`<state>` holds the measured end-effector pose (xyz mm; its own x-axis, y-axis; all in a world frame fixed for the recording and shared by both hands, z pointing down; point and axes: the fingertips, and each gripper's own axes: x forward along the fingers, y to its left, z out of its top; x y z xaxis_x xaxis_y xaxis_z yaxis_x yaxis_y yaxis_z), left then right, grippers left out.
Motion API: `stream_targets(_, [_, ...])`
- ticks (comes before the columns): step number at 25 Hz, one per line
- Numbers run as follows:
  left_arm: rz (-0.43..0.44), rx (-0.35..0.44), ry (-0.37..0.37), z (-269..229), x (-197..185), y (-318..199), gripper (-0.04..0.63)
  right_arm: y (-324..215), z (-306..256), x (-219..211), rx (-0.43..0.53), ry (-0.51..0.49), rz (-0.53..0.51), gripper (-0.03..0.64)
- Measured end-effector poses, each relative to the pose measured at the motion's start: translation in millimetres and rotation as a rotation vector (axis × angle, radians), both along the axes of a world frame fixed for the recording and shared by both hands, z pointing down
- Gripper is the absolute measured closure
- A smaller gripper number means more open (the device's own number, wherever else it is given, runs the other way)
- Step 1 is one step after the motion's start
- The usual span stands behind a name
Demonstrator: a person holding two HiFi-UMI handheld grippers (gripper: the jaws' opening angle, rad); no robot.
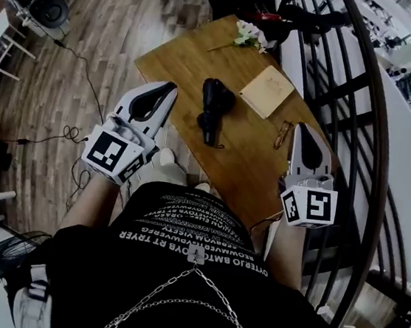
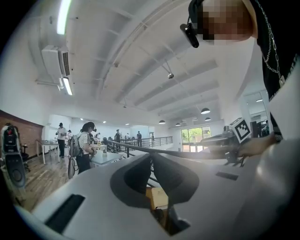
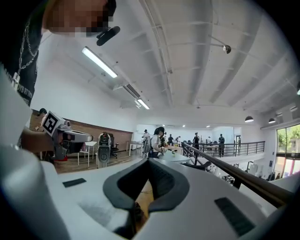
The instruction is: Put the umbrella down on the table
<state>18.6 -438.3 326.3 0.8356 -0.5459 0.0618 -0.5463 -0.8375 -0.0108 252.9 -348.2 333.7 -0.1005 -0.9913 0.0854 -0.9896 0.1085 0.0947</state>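
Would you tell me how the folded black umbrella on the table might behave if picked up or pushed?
The umbrella lies collapsed on the wooden table, so it probably lifts as one fairly stiff bundle. Its loose-looking fabric folds may squash or slip under a grip. Its roundish shape suggests it could roll if nudged sideways.

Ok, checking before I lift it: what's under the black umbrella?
The umbrella lies on the wooden table; nothing pokes out beneath it, but the spot directly under is covered.
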Motion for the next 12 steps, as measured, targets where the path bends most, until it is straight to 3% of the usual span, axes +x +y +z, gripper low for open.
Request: stream_targets(12, [0.013,-0.026,0.011,8.7,-3.0,-34.3,0.555,-40.4,46.2,-19.0,-0.092,-0.044,-0.017,0.601])
